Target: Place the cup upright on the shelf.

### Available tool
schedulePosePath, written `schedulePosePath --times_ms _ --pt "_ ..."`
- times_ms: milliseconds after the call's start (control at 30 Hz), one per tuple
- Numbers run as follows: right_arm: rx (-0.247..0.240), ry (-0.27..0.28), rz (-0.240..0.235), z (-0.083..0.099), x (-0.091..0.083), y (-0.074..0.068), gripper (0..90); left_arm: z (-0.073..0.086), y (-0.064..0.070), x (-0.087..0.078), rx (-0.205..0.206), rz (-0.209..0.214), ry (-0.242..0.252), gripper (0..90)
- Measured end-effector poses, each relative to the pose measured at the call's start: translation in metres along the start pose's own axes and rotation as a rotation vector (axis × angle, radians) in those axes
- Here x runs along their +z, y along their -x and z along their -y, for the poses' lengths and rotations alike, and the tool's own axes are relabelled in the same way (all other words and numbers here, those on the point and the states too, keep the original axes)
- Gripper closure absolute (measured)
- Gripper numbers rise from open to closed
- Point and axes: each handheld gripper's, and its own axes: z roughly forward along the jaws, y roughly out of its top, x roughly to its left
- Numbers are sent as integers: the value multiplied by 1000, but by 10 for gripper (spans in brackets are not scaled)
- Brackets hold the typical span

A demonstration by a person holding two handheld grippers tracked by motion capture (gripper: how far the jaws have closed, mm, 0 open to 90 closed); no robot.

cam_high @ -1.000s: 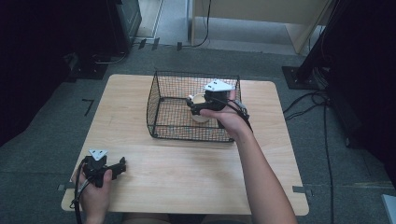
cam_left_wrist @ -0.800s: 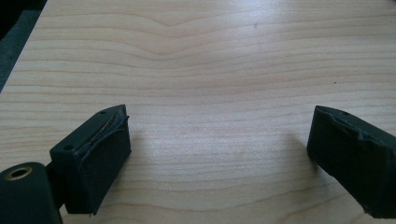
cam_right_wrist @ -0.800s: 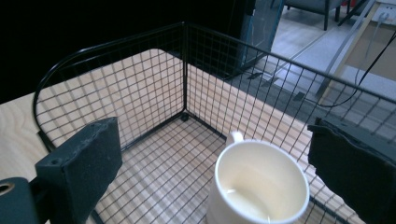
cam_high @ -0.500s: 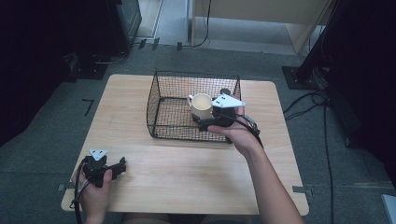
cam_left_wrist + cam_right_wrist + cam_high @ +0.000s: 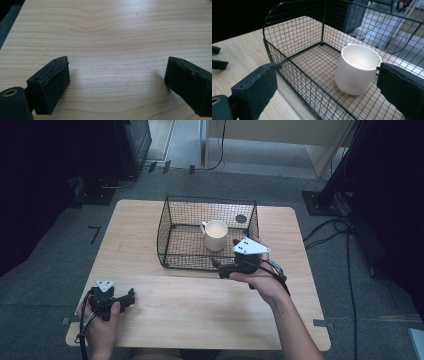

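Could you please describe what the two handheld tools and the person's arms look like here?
Both are black. The left tool and right tool each carry a grey three-cornered plate on top and trail a black cable. Each ends in two blocky black jaws faced with worn, dark padding. The forearms are bare, with no sleeves visible.

A cream-white mug with a paler, faintly yellowish inside stands in a black wire basket of fine square mesh, on a pale blond wooden table marked with wavy brown grain. Both grippers, the left gripper at the near left and the right gripper at the basket's near right, are matt black, each topped by a light grey plate dotted with small dark holes. The surrounding floor is dark grey carpet.
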Motion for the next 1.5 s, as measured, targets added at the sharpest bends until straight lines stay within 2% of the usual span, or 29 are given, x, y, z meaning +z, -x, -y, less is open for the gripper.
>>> schedulePosePath --times_ms 400,800,1167,1500 --pt "11 -8 10 29 -25 -3 25 0 0 0 0 0 -3 64" --pt "54 -17 43 65 -54 4 35 0 0 0 0 0 -3 64" --pt "89 -71 110 102 -77 20 36 0 0 0 -1 0 -2 64" --pt "158 -121 176 144 -93 34 43 0 0 0 0 0 -1 64"
